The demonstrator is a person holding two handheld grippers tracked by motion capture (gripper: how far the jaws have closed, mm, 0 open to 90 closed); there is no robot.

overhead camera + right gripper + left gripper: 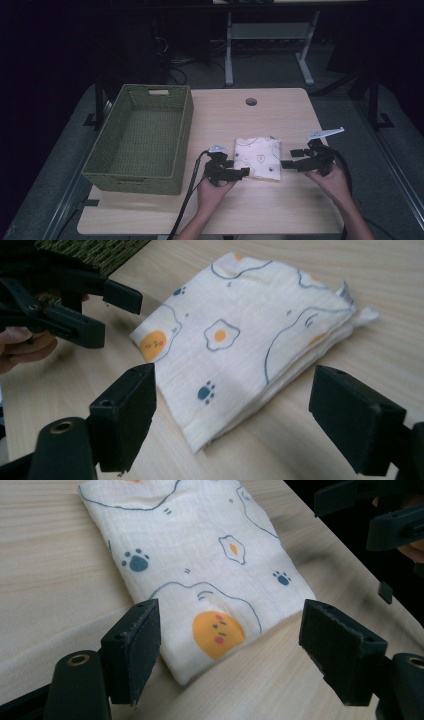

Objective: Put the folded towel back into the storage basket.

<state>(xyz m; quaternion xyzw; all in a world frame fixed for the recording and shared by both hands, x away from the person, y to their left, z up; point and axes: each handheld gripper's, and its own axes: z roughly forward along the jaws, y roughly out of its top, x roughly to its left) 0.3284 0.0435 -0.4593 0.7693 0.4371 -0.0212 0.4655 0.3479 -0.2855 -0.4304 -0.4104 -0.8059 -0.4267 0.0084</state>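
One folded white cloth (258, 157) printed with eggs and paw prints lies on the table (280, 205). One green basket (142, 140) stands beside it. Two grippers, left (243, 172) and right (286, 163), flank the cloth with jaws spread.

The desk (280, 107) has a pale wood-grain top with rounded corners and a round cable hole (251, 101) near its far edge. It stands on a grey carpeted floor (280, 67). Beyond it, a second table's white frame (270, 32) shows 2 legs joined by a crossbar, with feet resting on the carpet. Dark cables (175, 67) lie tangled on the floor to the left of that frame. The room is dim; its far side and both flanks fall into near blackness, while light falls mostly on the desk top.
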